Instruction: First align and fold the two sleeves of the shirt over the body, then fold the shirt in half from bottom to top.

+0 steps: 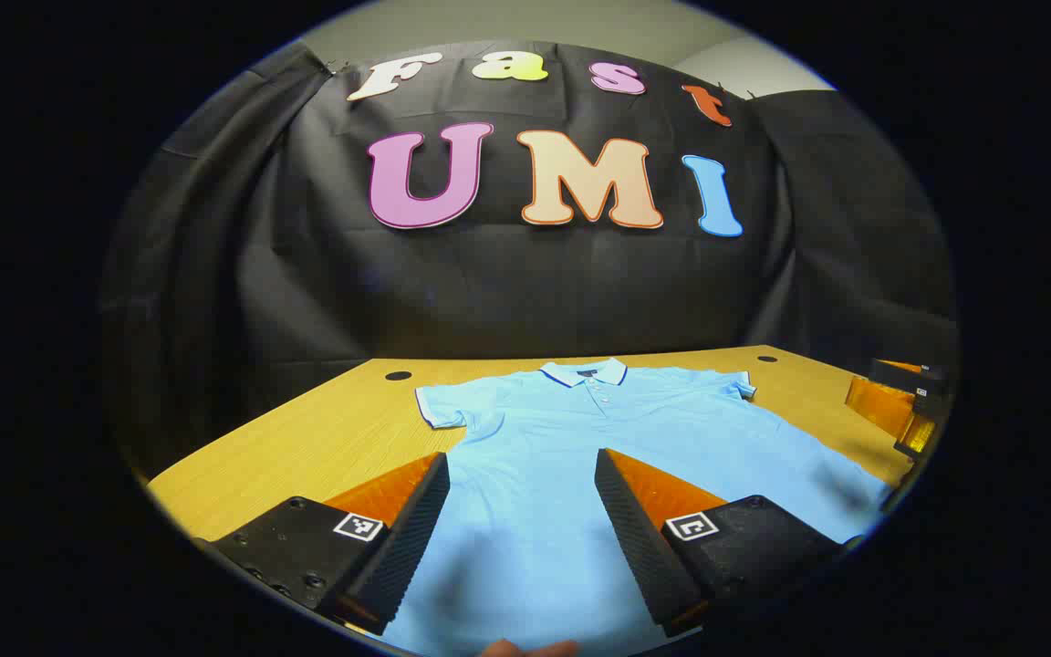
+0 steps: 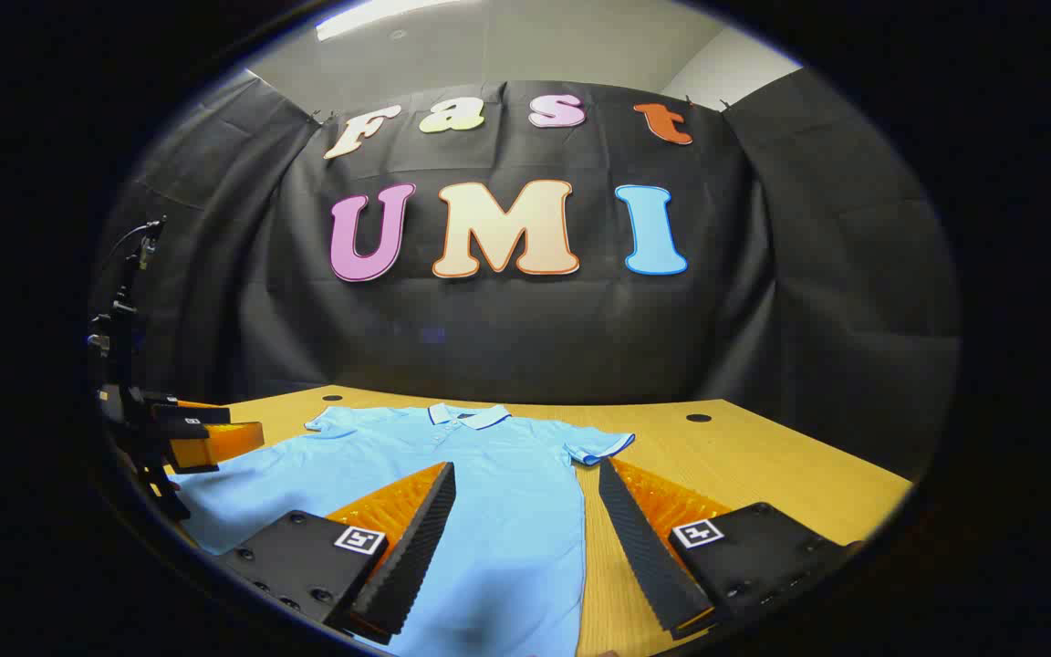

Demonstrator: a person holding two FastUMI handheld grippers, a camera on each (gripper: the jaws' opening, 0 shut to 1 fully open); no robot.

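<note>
Now | shirt flat, sleeves spread | table

black cloth wall, wooden table

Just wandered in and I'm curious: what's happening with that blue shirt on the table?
A person holds a gripper in each hand over a light blue polo shirt lying flat, collar away, on a wooden table. The left gripper and the right gripper are both open and hold nothing. Both short sleeves lie spread out to the sides, so the folding has not yet begun.
</note>
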